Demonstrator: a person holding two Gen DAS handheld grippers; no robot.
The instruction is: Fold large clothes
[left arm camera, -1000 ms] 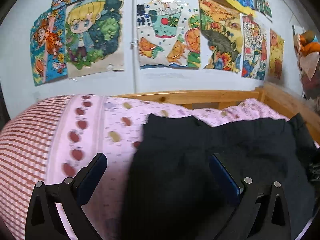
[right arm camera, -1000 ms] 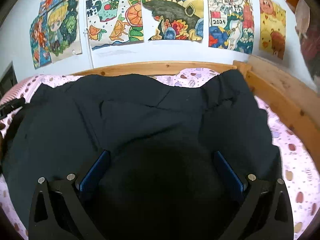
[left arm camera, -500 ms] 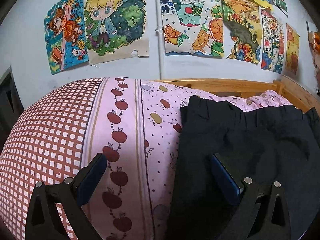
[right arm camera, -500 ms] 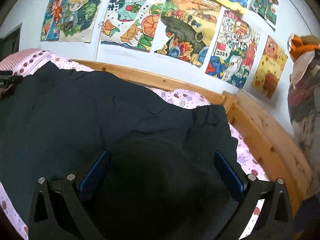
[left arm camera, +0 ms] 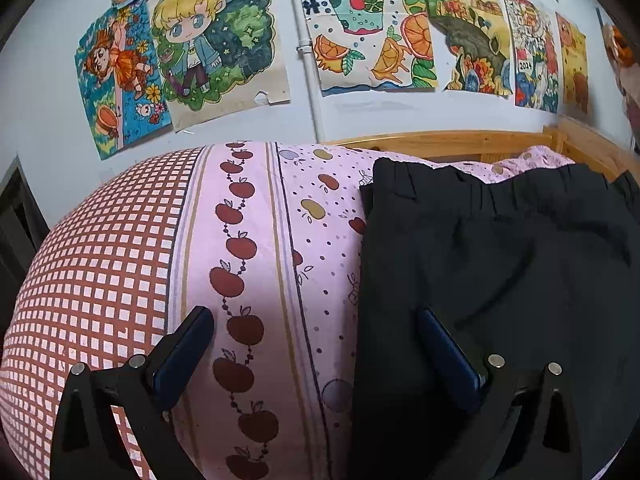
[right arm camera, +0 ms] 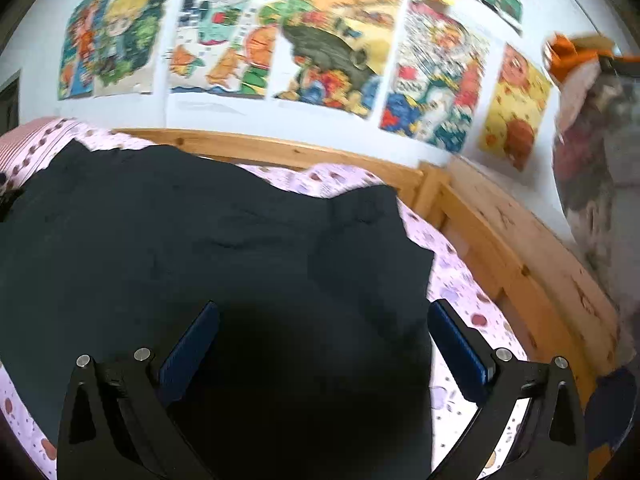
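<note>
A large black garment (left arm camera: 500,272) lies spread on the pink patterned bed sheet (left arm camera: 256,240); its gathered waistband is at the far edge. It fills most of the right wrist view (right arm camera: 200,248). My left gripper (left arm camera: 316,344) is open and empty, hovering over the garment's left edge, one finger above the sheet and one above the cloth. My right gripper (right arm camera: 324,340) is open and empty above the garment's right part, near its right edge. That view is motion-blurred.
A wooden bed frame (right arm camera: 500,232) runs along the back and right side. Drawings hang on the wall (left arm camera: 224,40) behind the bed. A red checked part of the bedding (left arm camera: 92,264) bulges at the left. Hanging clothes (right arm camera: 592,128) are at the far right.
The left gripper has swung left, so more sheet and checked bedding show. The right gripper has swung right toward the garment's right edge and the bed frame. Both stay open.
</note>
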